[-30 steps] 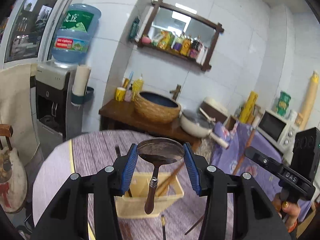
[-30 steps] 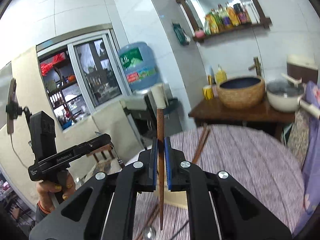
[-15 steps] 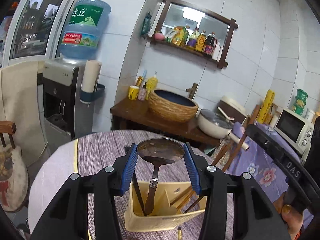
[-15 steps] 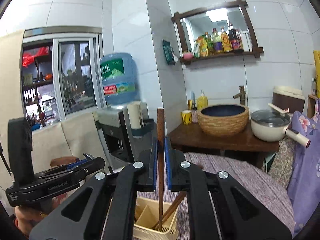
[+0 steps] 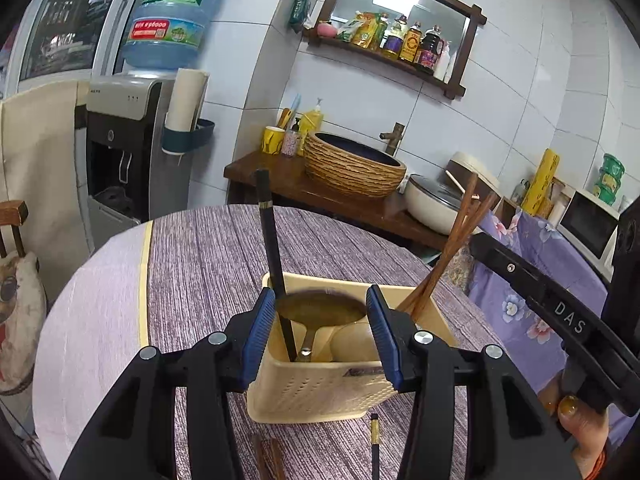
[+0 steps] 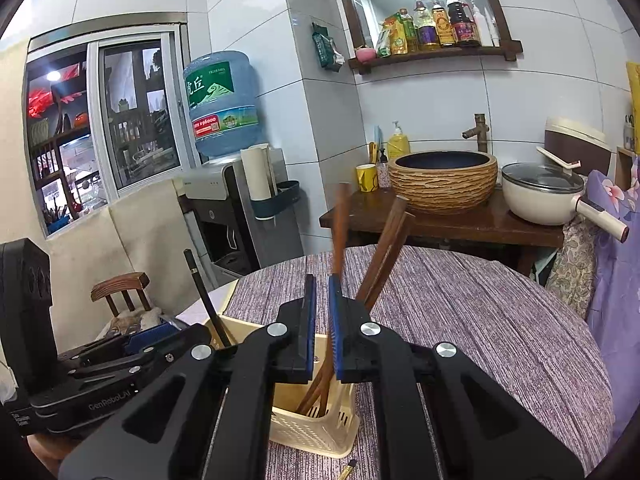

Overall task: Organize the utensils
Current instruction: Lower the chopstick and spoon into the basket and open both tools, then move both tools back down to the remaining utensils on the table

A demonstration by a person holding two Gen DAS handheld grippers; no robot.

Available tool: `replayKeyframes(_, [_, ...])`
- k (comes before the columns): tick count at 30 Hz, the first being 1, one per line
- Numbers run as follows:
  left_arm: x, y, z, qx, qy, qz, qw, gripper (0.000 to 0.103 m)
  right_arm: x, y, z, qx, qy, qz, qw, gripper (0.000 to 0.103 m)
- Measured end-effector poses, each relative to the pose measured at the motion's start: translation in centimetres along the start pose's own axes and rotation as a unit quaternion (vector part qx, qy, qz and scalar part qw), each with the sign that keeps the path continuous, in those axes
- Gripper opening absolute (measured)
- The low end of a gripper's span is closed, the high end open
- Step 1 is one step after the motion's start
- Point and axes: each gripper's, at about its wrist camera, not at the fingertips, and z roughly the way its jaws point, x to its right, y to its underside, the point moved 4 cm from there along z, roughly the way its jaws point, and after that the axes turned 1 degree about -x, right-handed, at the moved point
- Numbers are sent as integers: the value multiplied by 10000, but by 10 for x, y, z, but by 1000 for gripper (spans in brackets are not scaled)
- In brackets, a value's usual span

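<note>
Left tool (image 5: 321, 320): closed on the bowl of the ladle (image 5: 322, 309) at lower centre, its handle pointing down into the caddy (image 5: 320, 394).
Right tool (image 6: 322, 330): narrow gap; a brown chopstick (image 6: 339, 232) is seen blurred against the right-hand finger; whether it is gripped cannot be told.
Caddy: cream plastic, set on the purple-striped desk (image 5: 208, 248), lower centre.
Contents: black chopstick (image 5: 270, 240) leaning left, brown chopsticks (image 5: 452, 248) leaning right.
Loose items: a black chopstick (image 5: 375, 444) and brown sticks (image 5: 270, 458) are laid on the desk before the caddy.
</note>
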Motion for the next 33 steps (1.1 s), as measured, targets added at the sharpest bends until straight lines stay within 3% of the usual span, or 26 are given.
replayKeyframes(2, [1, 0, -5, 42, 26, 29, 10000, 50, 2, 3, -1, -75, -49, 69, 9999, 8])
replayKeyframes(5, [1, 1, -23, 183, 53, 58, 9998, 66, 1, 12, -13, -172, -187, 115, 9996, 18])
replayKeyframes(7, [0, 5, -33, 272, 55, 80, 9996, 73, -2, 23, -25, -226, -303, 135, 9992, 50])
replayKeyframes(8, [-2, 9, -39, 269, 19, 109, 9996, 76, -4, 28, -29, -273, -334, 102, 9990, 54])
replayKeyframes(13, [-23, 43, -57, -47, -254, -12, 9997, 81, -29, 84, -39, -1192, -711, -307, 9898, 54])
replayKeyframes(17, [-47, 81, -60, -417, -620, -173, 9971, 81, -58, 149, -33, -2116, -1263, -689, 9667, 54])
replayKeyframes(21, [-67, 111, -66, -701, -878, -357, 9930, 81, -70, 199, -23, -2742, -1318, -1086, 9464, 54])
replayKeyframes(23, [-72, 120, -70, -778, -1004, -347, 9913, 81, -73, 214, -22, -2952, -1336, -1221, 9381, 54])
replayKeyframes(33, [-83, 136, -82, -822, -1115, -363, 9897, 81, -85, 229, -15, -3054, -918, -1971, 9271, 54])
